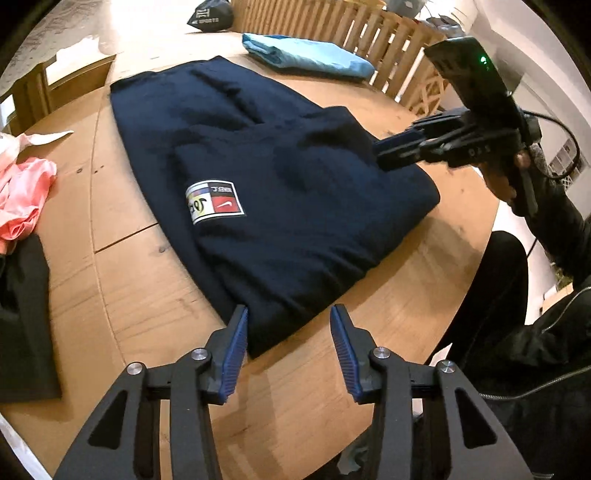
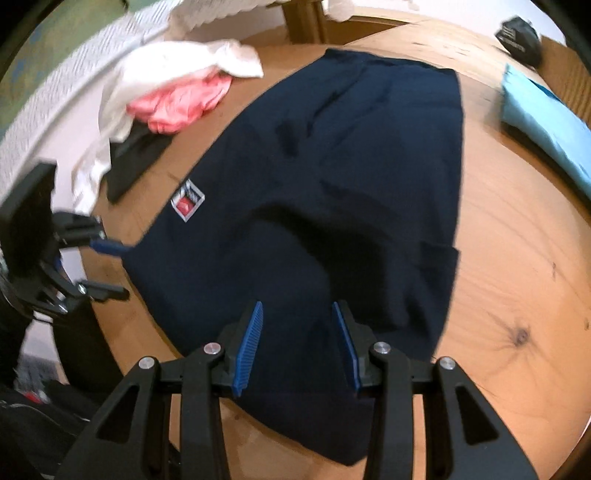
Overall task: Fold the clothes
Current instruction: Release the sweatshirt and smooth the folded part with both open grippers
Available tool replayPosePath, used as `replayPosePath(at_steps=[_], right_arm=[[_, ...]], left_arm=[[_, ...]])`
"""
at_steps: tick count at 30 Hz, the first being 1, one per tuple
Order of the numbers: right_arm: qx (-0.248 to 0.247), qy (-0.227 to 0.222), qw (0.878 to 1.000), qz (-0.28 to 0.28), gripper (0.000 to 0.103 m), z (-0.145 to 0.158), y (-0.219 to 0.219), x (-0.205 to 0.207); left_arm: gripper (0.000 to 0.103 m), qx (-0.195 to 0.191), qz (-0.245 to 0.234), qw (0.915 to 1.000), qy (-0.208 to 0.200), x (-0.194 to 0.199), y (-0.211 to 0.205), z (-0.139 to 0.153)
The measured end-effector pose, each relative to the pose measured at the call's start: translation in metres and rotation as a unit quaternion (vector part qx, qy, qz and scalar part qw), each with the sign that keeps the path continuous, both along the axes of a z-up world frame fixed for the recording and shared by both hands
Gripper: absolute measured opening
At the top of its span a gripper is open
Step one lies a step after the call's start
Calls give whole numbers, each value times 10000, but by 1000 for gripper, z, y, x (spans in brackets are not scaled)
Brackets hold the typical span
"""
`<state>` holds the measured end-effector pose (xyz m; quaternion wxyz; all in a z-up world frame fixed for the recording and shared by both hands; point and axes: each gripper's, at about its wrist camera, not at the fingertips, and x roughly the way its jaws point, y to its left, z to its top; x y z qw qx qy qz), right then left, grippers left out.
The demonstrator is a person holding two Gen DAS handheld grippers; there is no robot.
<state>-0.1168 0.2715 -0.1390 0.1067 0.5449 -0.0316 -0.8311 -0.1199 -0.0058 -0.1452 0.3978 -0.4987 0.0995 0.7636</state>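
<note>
A navy blue shirt (image 1: 266, 192) with a square colour patch (image 1: 215, 201) lies partly folded on the round wooden table (image 1: 122, 295). My left gripper (image 1: 288, 321) is open, its fingers on either side of the shirt's near corner. My right gripper (image 2: 297, 314) is open and hovers just over the shirt (image 2: 332, 192) at its near end; in the left wrist view it (image 1: 384, 153) shows at the shirt's right edge. The left gripper (image 2: 110, 266) shows at the shirt's left edge in the right wrist view.
A folded light blue garment (image 1: 306, 53) lies at the table's far side by a wooden slatted rail (image 1: 369, 33). A pile of pink (image 2: 177, 103), white (image 2: 207, 59) and black (image 2: 136, 158) clothes lies to the side. A dark bag (image 1: 214, 16) sits at the far edge.
</note>
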Motion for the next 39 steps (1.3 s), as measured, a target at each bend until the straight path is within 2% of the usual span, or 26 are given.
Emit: replayPosePath(at_steps=[3, 6, 8, 11, 13, 16, 21, 22, 24, 25, 26, 28, 31, 34, 37, 39], right_arm=[[88, -24, 10000, -33, 39, -3, 0, 4], [153, 115, 9994, -289, 39, 6, 15, 18], [194, 227, 9979, -577, 39, 13, 31, 31], [204, 244, 9933, -1107, 41, 12, 59, 43], [161, 186, 9900, -1387, 41, 8, 78, 46], [107, 167, 9886, -1491, 41, 0, 93, 31], [-114, 60, 9905, -1367, 43, -14, 97, 1], [-83, 82, 9910, -1330, 43, -15, 96, -3], [-18, 128, 9920, -1252, 43, -17, 92, -8], [-5, 161, 9925, -1212, 42, -18, 90, -9], [4, 178, 9936, -1117, 28, -18, 86, -10], [163, 255, 9943, -1022, 15, -17, 81, -9], [399, 410, 9939, -946, 13, -11, 74, -8], [517, 417, 9945, -814, 14, -6, 68, -10], [701, 262, 9943, -765, 29, -9, 73, -14], [553, 272, 9946, -838, 32, -11, 78, -14]], left_arm=[[39, 69, 69, 9999, -43, -5, -8, 0], [35, 153, 87, 9998, -104, -9, -12, -2], [21, 188, 29, 9997, -129, -11, -11, -3], [7, 183, -69, 9997, -113, -13, -6, -5], [7, 189, -129, 9997, -86, -13, -3, -3], [6, 133, -163, 9998, 45, -11, 1, 2], [9, 193, -103, 9998, 32, -13, 1, 4], [13, 182, -75, 9998, 17, -15, 2, 3], [13, 184, -42, 9998, 7, -17, 2, 1], [13, 208, -53, 9998, 24, -16, 2, 2], [7, 232, -63, 9997, 40, -16, 2, 2], [6, 271, -79, 9995, 107, -15, 2, 4], [5, 343, -78, 9990, 279, -10, -1, 10], [7, 208, -133, 9987, 452, -3, -3, 12], [26, 65, 14, 9999, 127, -12, -9, 7], [27, 55, 160, 9999, -16, -22, -14, 9]])
